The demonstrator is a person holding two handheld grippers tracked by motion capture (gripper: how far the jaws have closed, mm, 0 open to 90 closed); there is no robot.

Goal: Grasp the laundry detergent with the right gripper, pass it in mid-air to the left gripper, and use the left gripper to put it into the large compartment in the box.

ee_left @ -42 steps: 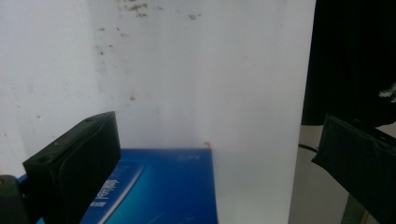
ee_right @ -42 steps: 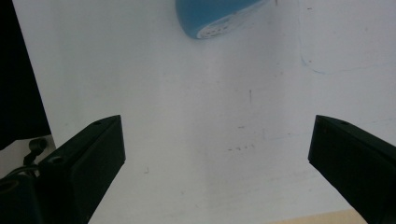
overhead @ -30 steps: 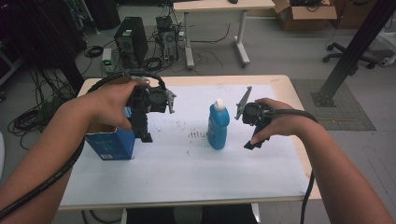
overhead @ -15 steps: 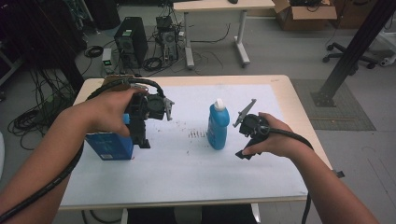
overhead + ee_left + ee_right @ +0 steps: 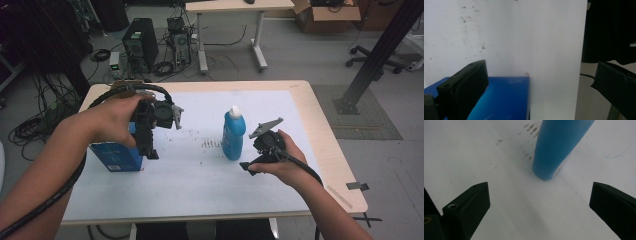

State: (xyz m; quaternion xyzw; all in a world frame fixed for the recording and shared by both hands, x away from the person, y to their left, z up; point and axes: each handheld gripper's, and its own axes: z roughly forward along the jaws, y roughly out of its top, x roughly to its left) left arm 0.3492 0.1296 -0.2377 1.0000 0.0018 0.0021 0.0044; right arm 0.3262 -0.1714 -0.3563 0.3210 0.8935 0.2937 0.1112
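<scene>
Both of the person's hands are holding a hand-held gripper over the white-covered worktop [image 5: 200, 190]. On the left, the left hand-held gripper [image 5: 148, 145] is hanging just above the near right corner of a blue rectangular cardboard box [image 5: 116, 155], which is lying flat at the left side of the worktop; in the left gripper view its jaws are standing wide apart, one over the box [image 5: 506, 100] and the other out past the worktop's edge, gripping nothing. On the right, the right hand-held gripper [image 5: 248, 167] is pointing at the foot of a tall blue plastic bottle with a white cap [image 5: 233, 134], which is standing upright near the middle of the worktop beside a patch of small dark marks [image 5: 210, 145]. In the right gripper view its jaws are spread wide and empty, with the bottle's base [image 5: 554, 152] ahead of them, near but not touching.
</scene>
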